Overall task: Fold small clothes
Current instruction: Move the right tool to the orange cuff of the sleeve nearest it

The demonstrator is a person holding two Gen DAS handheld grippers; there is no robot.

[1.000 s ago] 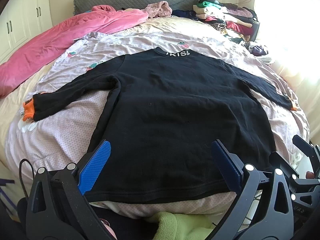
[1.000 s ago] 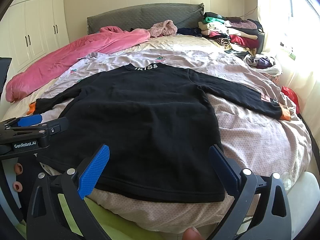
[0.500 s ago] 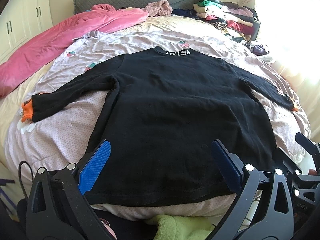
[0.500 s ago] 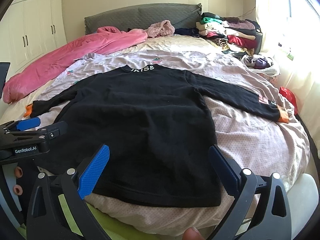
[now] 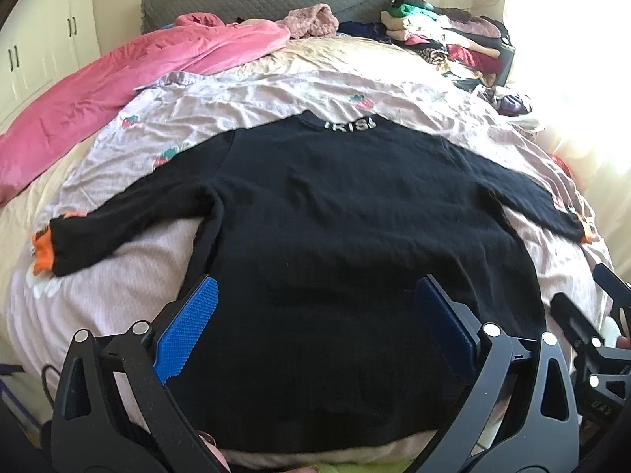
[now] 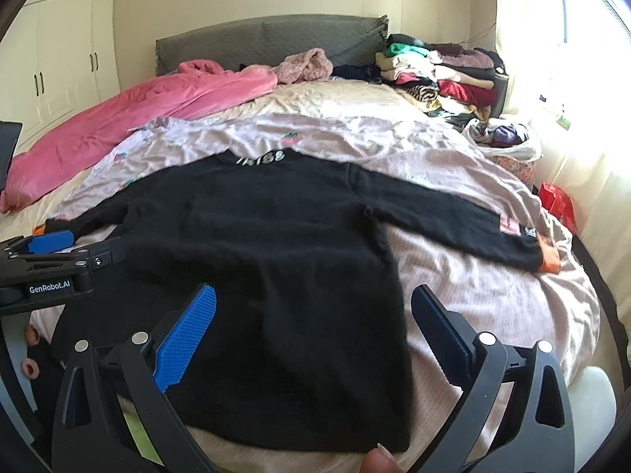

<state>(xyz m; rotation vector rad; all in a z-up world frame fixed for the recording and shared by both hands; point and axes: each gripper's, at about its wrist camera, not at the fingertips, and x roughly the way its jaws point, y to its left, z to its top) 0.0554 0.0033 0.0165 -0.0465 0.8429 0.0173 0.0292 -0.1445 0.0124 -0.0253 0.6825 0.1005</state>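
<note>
A black long-sleeved sweater lies spread flat on the bed, with white lettering at the collar and both sleeves out to the sides. The sleeves end in orange cuffs. My left gripper hovers open over the sweater's lower left part, near the hem. My right gripper hovers open over the lower right part. Neither holds any cloth. In the right wrist view, a blue pad of the left gripper shows at the left edge.
A pink quilt lies along the bed's left side. A stack of folded clothes sits at the far right by the grey headboard. A bag of clothes and a red bag are beside the window. Green cloth shows at the bed's near edge.
Both grippers have moved a little forward over the sweater's hem and stay open. The sweater has not moved.
</note>
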